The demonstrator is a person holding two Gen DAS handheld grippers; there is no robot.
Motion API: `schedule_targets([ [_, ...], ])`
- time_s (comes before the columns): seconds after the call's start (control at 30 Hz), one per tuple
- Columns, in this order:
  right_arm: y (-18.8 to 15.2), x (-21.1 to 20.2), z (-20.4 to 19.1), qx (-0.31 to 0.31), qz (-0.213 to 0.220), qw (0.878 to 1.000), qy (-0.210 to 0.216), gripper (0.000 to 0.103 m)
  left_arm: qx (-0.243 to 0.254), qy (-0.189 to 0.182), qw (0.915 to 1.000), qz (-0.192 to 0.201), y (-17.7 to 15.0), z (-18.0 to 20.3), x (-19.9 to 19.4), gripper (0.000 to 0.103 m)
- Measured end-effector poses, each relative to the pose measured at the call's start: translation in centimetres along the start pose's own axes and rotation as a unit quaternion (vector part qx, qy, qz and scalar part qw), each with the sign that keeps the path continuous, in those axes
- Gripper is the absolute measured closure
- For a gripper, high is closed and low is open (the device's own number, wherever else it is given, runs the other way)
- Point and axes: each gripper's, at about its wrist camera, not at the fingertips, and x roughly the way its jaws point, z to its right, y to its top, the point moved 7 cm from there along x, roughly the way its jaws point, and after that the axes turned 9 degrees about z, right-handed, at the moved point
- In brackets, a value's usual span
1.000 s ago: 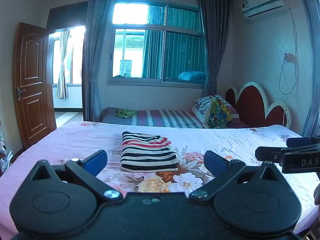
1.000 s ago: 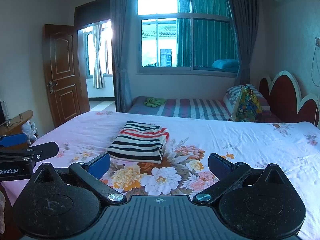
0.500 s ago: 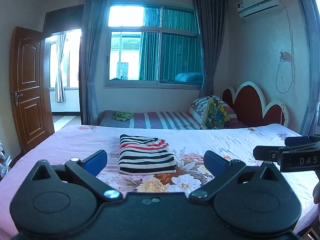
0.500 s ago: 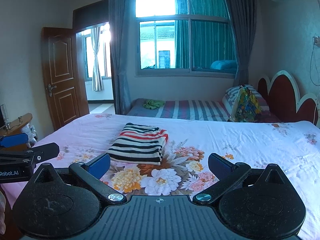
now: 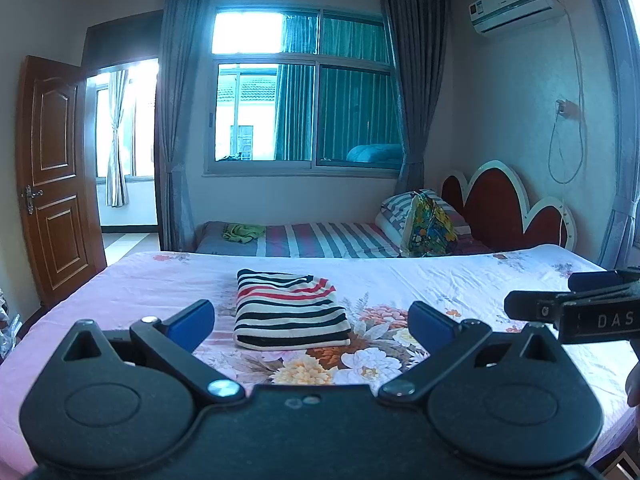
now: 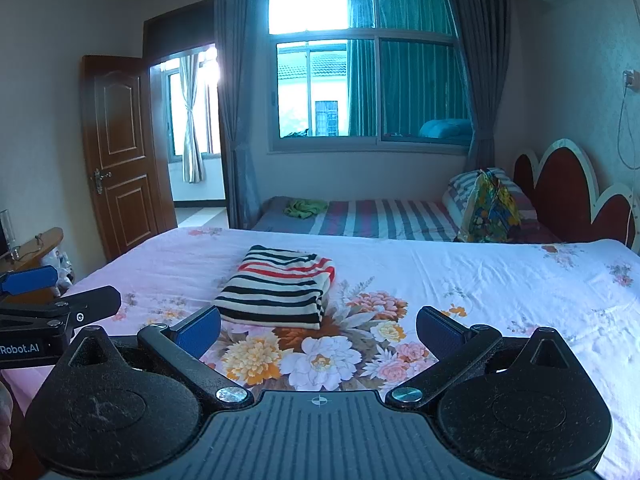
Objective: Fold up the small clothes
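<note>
Both the left gripper (image 5: 311, 322) and right gripper (image 6: 318, 330) hover level, jaws spread and empty, short of the folded striped garment (image 5: 288, 308) on the floral bed (image 5: 460, 280)

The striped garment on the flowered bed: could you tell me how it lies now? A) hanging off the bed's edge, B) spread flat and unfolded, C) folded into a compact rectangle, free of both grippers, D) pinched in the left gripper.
C: the striped garment rests folded on the bed, with the left gripper and right gripper open and clear of it.
</note>
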Motion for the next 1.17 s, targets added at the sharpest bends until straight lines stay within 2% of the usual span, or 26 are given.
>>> schedule_targets([
  [0.8,0.02,0.13,0.09,-0.002,0.006,1.000,0.008,0.000,0.012,0.004,0.9999,0.006,0.15,0.37,0.08,0.001],
  [1.17,-0.20,0.26,-0.16,0.001,0.001,1.000,0.011,0.000,0.026,-0.011,0.9996,0.002,0.10,0.47,-0.03,0.001],
])
